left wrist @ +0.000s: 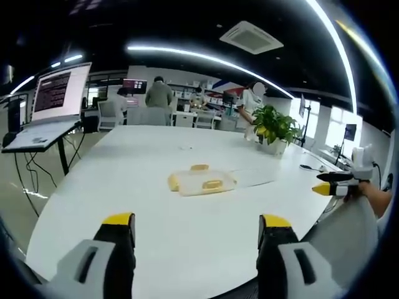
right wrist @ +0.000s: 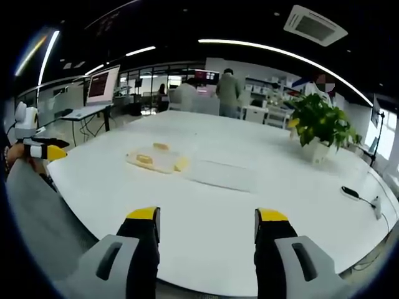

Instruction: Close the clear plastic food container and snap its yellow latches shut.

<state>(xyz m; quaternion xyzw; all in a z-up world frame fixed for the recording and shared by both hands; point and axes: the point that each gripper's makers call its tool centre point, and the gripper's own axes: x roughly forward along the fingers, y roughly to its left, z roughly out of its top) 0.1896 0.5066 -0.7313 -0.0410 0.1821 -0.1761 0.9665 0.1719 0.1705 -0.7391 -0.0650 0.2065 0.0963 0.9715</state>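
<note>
I see the clear plastic food container [left wrist: 201, 181] [right wrist: 156, 158] lying flat on the white table, well ahead of my left tongs and apart from them. From my right tongs it sits ahead and off to the left. Its yellow latches [left wrist: 212, 184] [right wrist: 144, 159] show along the edges; whether they're snapped, I can't tell.

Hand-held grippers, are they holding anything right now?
Nothing. The left hand-held gripper and right hand-held gripper are both open, apart from the container on the table.
</note>
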